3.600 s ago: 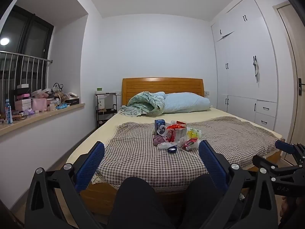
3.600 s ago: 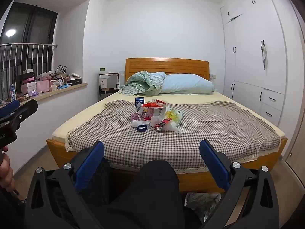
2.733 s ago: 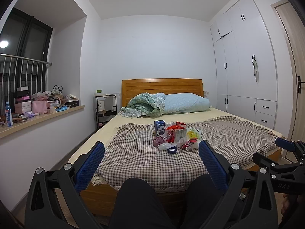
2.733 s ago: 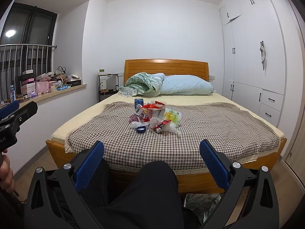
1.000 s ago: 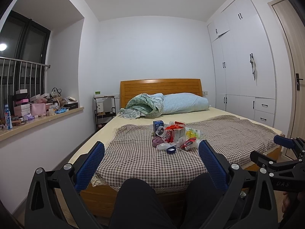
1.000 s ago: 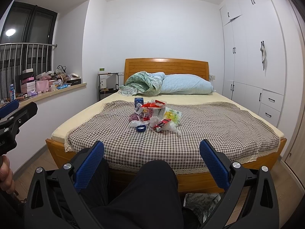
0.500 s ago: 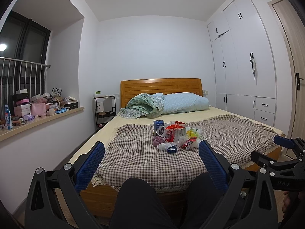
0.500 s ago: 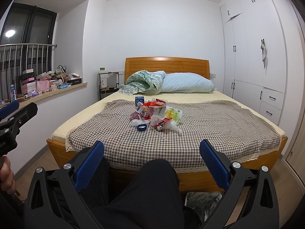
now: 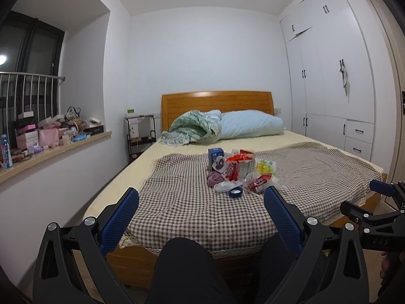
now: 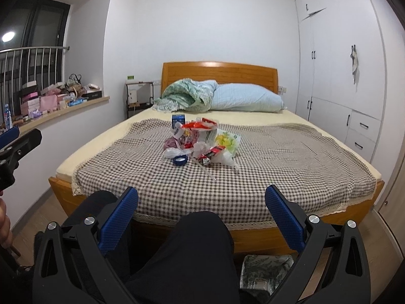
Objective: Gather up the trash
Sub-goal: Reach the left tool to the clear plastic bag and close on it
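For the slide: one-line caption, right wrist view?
Open right tongs face the trash pile on the checkered bedspread.

bed (image 10: 278, 157) | trash pile (image 10: 200, 143) on its middle, on the blanket (image 10: 253, 177) | pillow (image 10: 246, 100) and bundled quilt (image 10: 187, 97) behind the pile, at the headboard | shelf rack (image 10: 138, 98) left of the headboard | cluttered sill (image 10: 58, 111) left of the bed | wardrobe (image 10: 341, 76) right of it

1. Right gripper (image 10: 201, 204) at 6 o'clock, blue pads (image 10: 283, 221) spread wide, nothing between them.
2. Trash pile (image 10: 200, 143) at centre on checked blanket (image 10: 265, 157) of bed (image 10: 253, 230).
3. Pillow (image 10: 246, 100) at 12 o'clock.
4. Left gripper (image 10: 15, 147) at 9 o'clock.
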`<state>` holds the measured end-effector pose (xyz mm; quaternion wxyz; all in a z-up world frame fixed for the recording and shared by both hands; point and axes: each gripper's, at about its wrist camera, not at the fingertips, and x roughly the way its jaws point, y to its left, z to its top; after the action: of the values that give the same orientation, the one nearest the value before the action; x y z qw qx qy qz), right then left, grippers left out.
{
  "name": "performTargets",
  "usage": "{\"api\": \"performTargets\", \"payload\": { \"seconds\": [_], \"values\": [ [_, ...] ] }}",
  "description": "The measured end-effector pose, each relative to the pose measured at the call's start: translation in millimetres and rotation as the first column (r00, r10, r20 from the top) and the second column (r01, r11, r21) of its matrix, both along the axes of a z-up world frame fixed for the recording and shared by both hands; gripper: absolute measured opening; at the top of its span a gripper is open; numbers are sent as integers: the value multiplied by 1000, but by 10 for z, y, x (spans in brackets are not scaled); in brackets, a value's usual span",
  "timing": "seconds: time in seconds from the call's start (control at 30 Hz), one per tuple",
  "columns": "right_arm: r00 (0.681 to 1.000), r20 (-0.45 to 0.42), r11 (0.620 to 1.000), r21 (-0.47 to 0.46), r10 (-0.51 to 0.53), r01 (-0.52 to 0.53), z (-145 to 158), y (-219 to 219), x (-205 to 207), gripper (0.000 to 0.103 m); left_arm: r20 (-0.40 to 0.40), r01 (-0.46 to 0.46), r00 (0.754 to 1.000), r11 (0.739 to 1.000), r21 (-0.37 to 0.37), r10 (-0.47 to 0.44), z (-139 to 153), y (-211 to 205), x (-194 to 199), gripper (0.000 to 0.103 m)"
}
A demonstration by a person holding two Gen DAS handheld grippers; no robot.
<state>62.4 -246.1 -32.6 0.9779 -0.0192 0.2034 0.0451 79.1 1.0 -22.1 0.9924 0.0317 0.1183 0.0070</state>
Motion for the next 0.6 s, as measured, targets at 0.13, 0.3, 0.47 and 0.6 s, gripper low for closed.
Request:
{"api": "performTargets", "payload": {
  "seconds": [0.13, 0.3, 0.47, 0.6],
  "values": [
    [998, -62, 1000, -13, 6, -7, -161, -17, 426, 97, -40, -7, 999, 1000, -5, 7, -132, 27, 382, 96],
    [994, -111, 1000, -21, -15, 13, -291, -48, 978, 97, -83, -13, 996, 1000, -1, 13, -284, 33, 888, 96],
    [990, -138, 998, -57, -31, 23, -411, -60, 1398, 97, -116, 0, 993, 1000, -2, 0, -396, -14, 1359, 96],
    [986, -166, 998, -50, -32, 24, -507, -128, 1702, 97, -149, 21, 989, 1000, 7, -20, -495, -73, 1738, 96]
  ]
}}
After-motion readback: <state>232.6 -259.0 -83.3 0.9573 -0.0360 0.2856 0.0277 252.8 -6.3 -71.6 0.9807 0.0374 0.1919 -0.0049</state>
